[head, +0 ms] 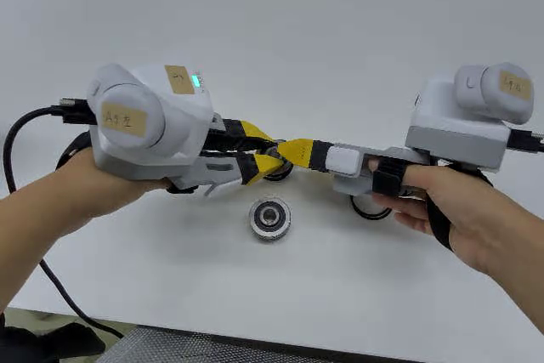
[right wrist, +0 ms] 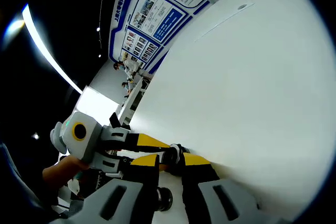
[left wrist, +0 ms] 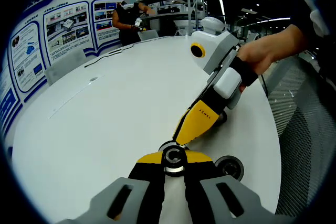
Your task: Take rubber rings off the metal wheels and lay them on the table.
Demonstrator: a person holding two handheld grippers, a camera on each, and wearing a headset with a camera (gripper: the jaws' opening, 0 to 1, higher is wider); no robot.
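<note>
My left gripper [head: 268, 161] is shut on a small metal wheel [head: 279, 169], held just above the white table [head: 280, 48]. In the left gripper view the wheel [left wrist: 173, 161] sits between the yellow tips of the left gripper [left wrist: 173, 167]. My right gripper [head: 289, 153] comes in from the right, its yellow jaws pinched together at the wheel's rim, on its rubber ring. The right gripper view has the wheel [right wrist: 176, 155] between the tips of the right gripper [right wrist: 173, 160]. A second wheel [head: 269, 218] with a dark ring lies on the table below. A loose black rubber ring [head: 370, 207] lies under the right gripper.
The second wheel [left wrist: 230, 166] lies close to the table's near edge [head: 255, 344], and a metal grating [left wrist: 304, 145] runs past that edge. A black cable [head: 17, 146] trails from the left gripper. A person [left wrist: 131, 17] stands beyond the far side of the table.
</note>
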